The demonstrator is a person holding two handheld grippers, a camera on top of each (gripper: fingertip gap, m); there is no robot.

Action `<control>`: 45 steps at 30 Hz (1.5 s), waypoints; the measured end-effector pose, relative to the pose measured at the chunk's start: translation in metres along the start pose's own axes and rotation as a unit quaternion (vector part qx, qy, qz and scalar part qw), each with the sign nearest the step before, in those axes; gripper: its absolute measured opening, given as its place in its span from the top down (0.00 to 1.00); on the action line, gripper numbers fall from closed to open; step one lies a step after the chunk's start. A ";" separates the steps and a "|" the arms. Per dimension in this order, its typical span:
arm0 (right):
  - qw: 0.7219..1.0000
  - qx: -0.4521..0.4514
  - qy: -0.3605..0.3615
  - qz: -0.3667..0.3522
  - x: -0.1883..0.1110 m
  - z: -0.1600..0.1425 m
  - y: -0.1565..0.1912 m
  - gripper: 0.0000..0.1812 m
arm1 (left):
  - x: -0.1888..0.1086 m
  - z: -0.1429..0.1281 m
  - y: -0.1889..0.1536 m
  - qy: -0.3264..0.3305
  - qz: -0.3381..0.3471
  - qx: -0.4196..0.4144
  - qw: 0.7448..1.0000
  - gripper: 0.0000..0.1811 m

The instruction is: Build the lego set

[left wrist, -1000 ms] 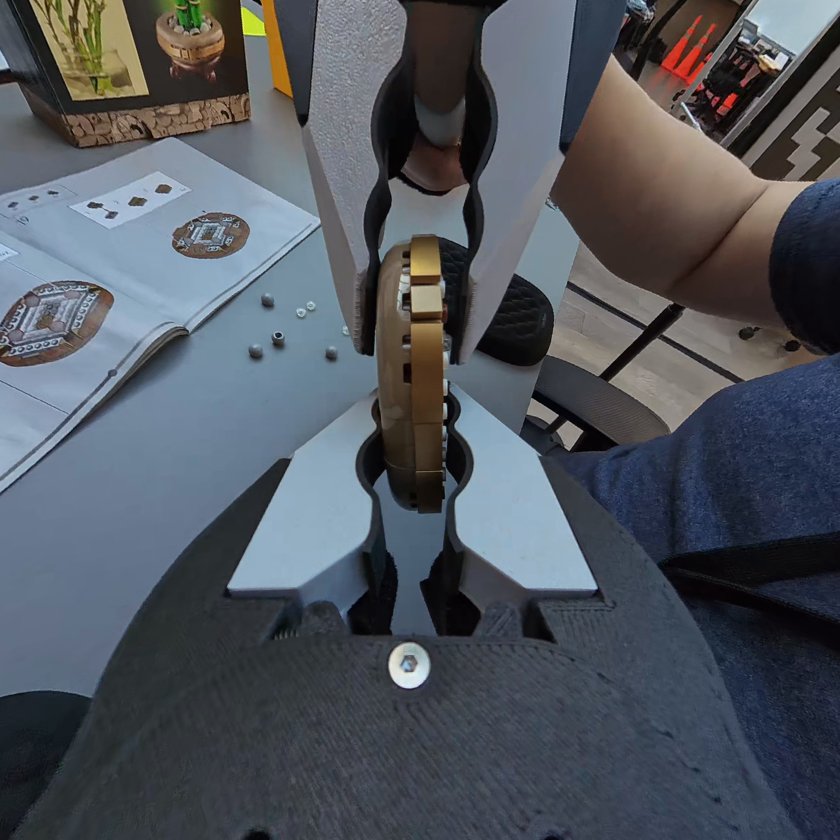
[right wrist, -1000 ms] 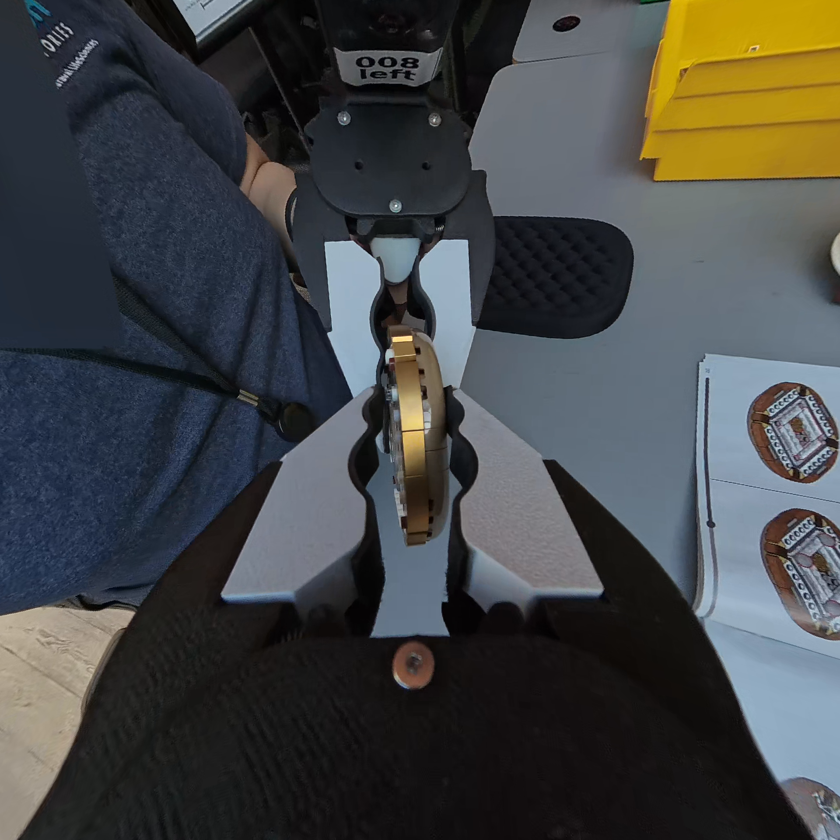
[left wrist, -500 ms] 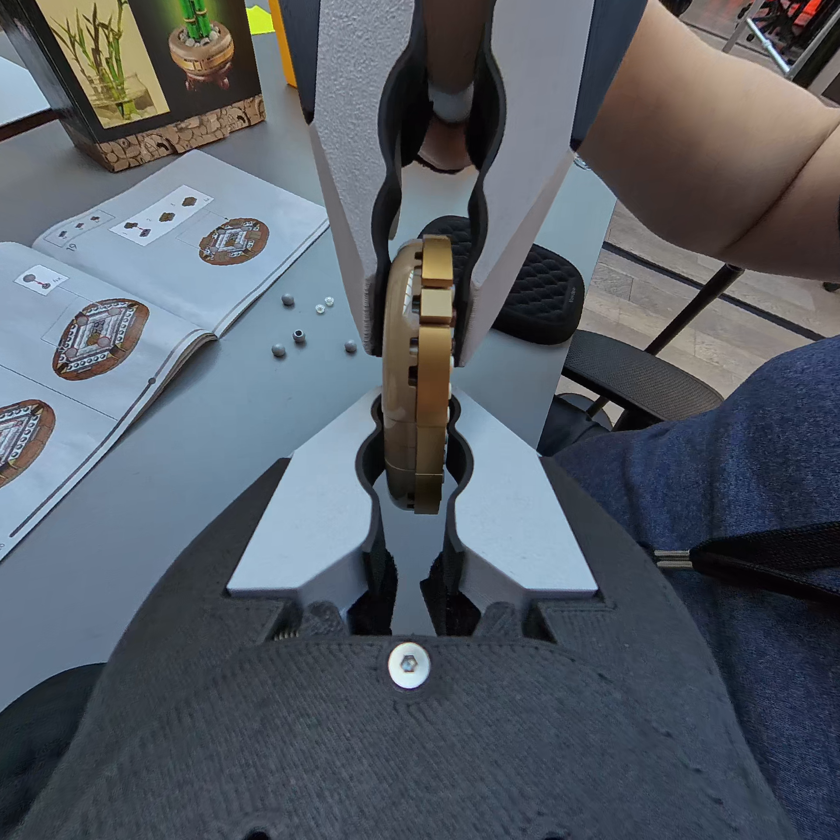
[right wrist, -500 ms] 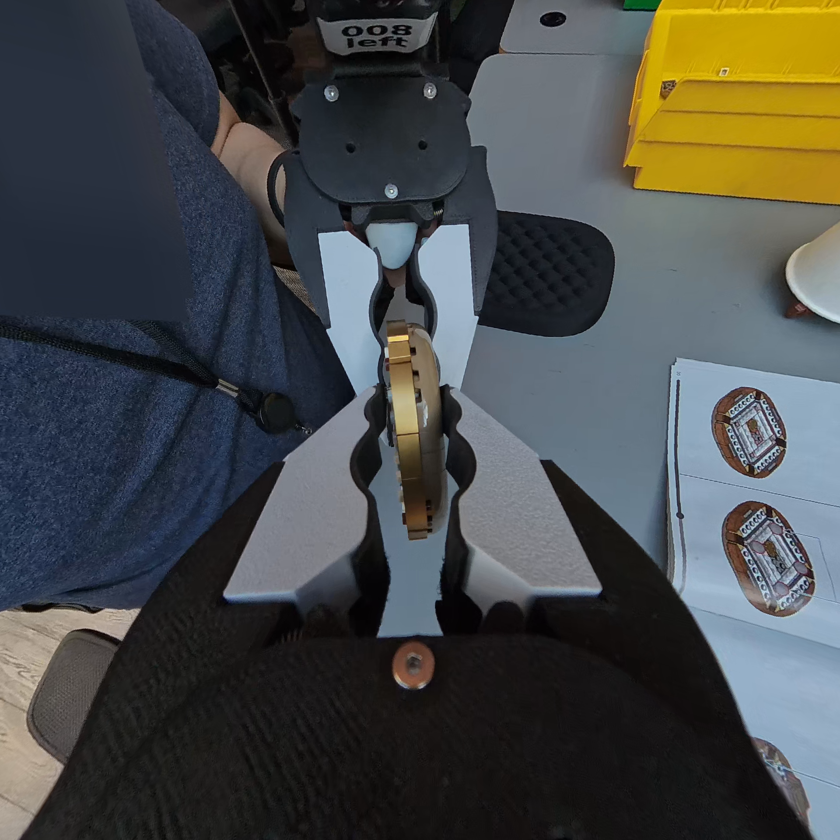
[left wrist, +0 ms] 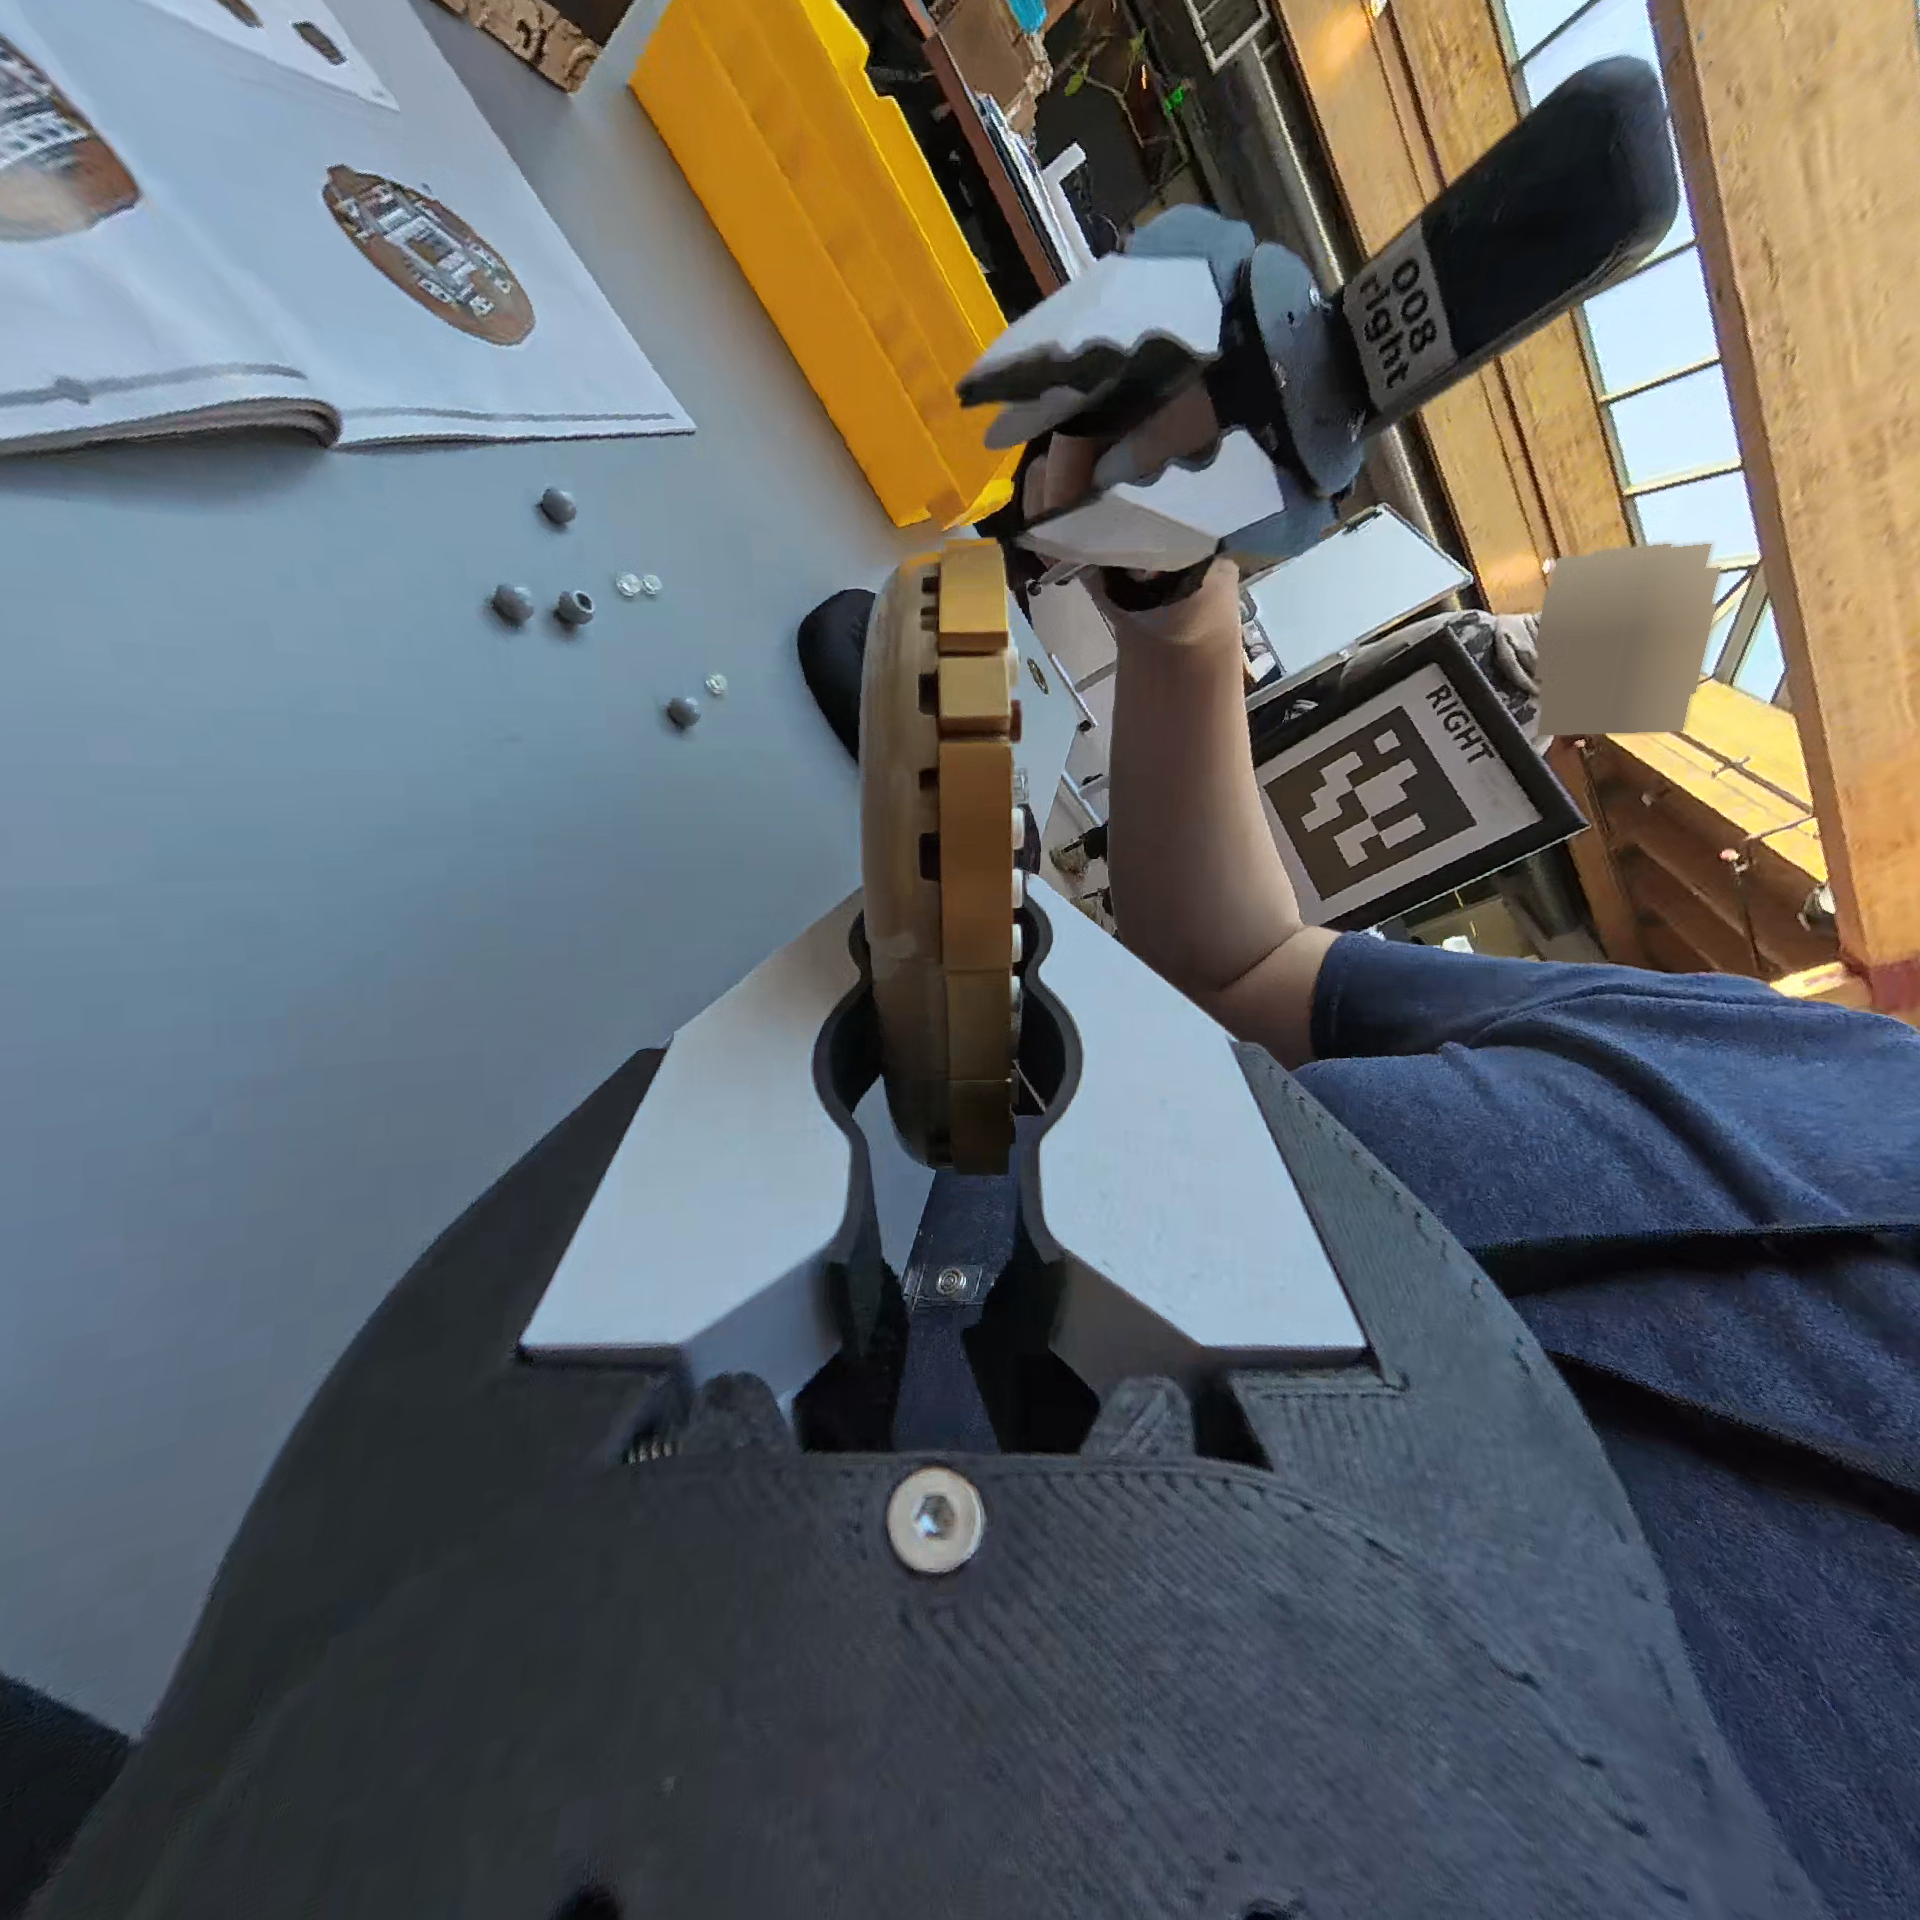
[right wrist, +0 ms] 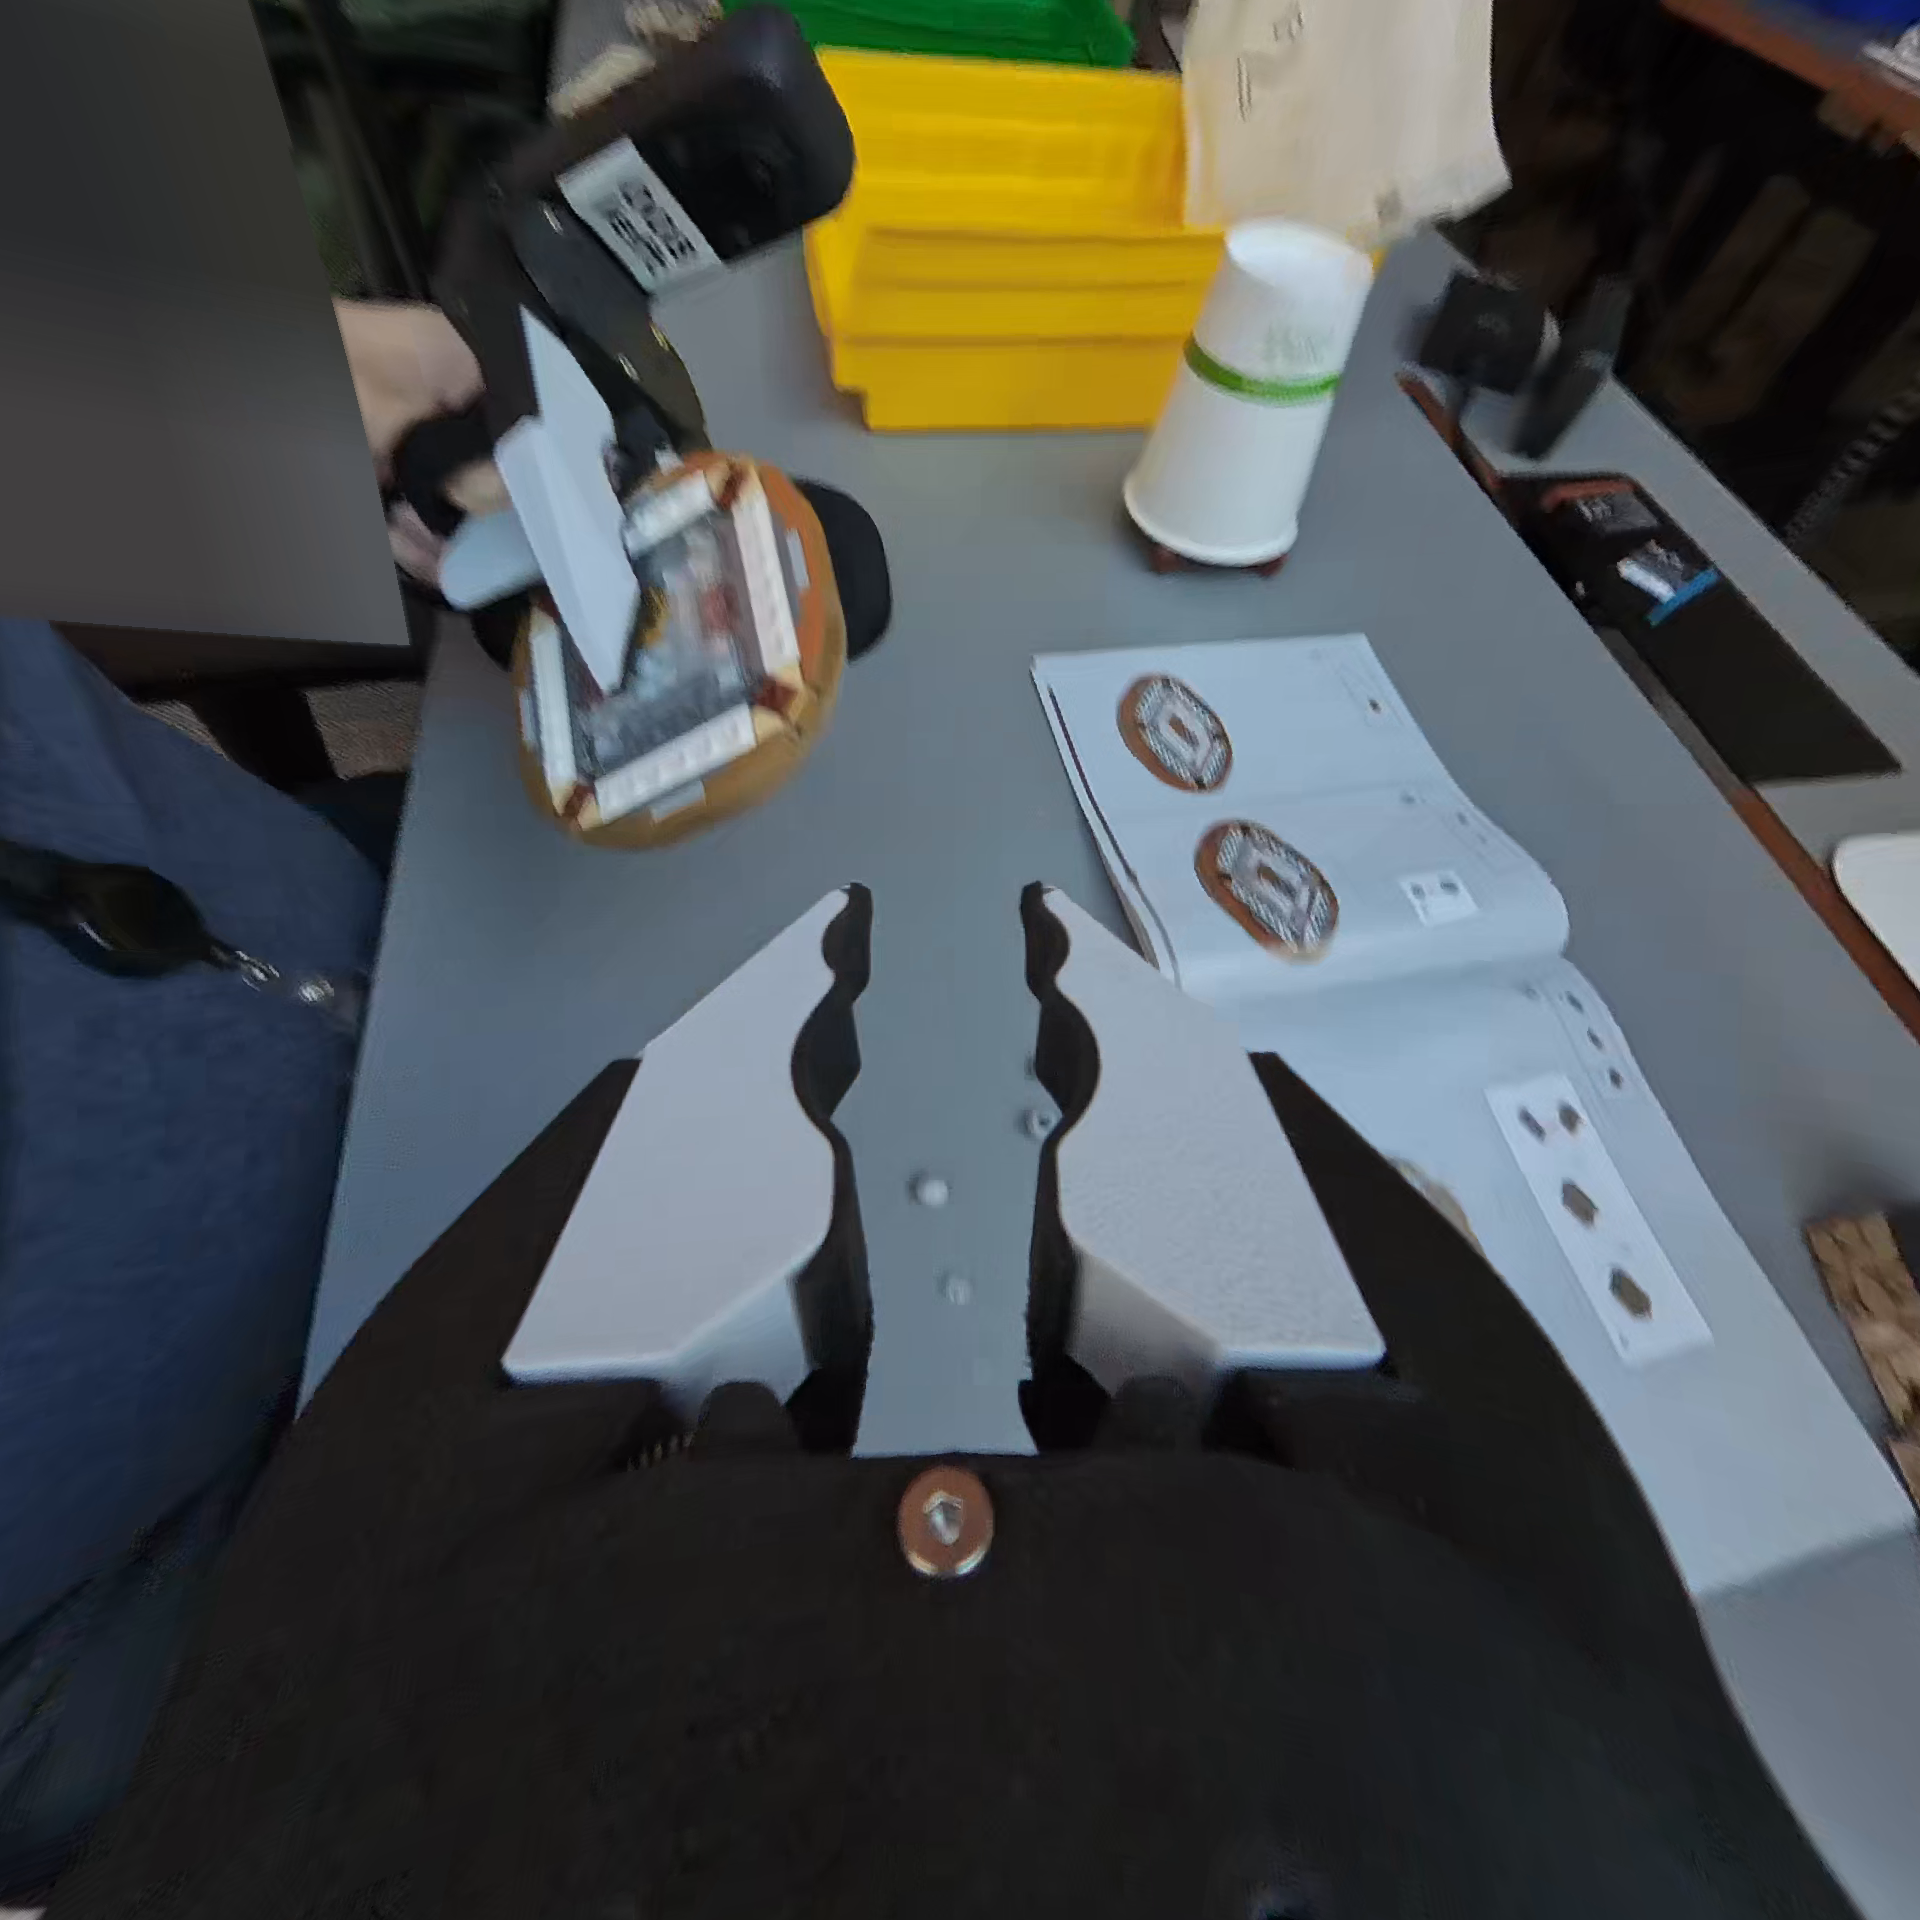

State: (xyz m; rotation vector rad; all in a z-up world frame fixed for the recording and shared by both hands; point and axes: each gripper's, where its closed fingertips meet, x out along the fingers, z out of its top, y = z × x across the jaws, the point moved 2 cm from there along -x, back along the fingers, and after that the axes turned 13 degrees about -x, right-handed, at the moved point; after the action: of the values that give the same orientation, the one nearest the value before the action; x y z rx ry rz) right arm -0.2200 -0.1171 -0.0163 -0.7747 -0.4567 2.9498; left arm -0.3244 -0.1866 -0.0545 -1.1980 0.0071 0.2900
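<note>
The round gold-and-tan lego base with white and brown inner bricks (left wrist: 940, 883) is held on edge, clamped by its lower rim in the left gripper (left wrist: 943, 1023), raised above the grey tabletop (left wrist: 312, 883) near its edge on the person's side. Half a second ago it was pinched from both ends; the far rim is now released. The right gripper (right wrist: 943, 997) is withdrawn and turned toward the tabletop, its jaws apart and empty, with a clear gap between the white fingers (right wrist: 727, 1174). In the left wrist view it is seen lifted off beyond the top of the base, no longer touching it.

Meaning, as a judgement: the two-handed squeeze or regrip is finished, the base is supported by one gripper only, and the free gripper is likely sent for a next part. Small grey round studs (right wrist: 928, 1191) are seen on the tabletop right between the open fingers, more of them (left wrist: 511, 603) lying beside the open instruction booklet (right wrist: 1351, 831).

Further out: stacked yellow plastic bins (right wrist: 997, 312) at the far edge of the tabletop, an upturned white paper cup (right wrist: 1247, 405) beside them. The right wrist view is motion-blurred, so fine detail of the studs cannot be told.
</note>
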 end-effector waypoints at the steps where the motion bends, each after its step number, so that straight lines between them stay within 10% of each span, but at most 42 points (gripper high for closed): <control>1: 0.999 0.008 0.039 -0.008 -0.002 -0.021 0.000 0.88 | -0.003 0.001 0.005 -0.003 0.004 -0.013 1.000 0.89; 10: 0.965 -0.013 0.261 0.007 0.005 -0.127 0.024 0.97 | -0.012 0.013 0.025 -0.020 0.020 -0.052 0.998 0.89; 45: 0.963 0.002 0.261 0.067 0.015 -0.132 0.027 0.96 | -0.010 0.008 0.023 -0.006 0.031 -0.043 0.999 0.89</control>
State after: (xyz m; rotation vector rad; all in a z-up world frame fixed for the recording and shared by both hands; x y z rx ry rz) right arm -0.1678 -0.1057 -0.1413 -1.5725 -0.3634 2.6890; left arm -0.3400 -0.1733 -0.0708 -1.2825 0.0218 0.3556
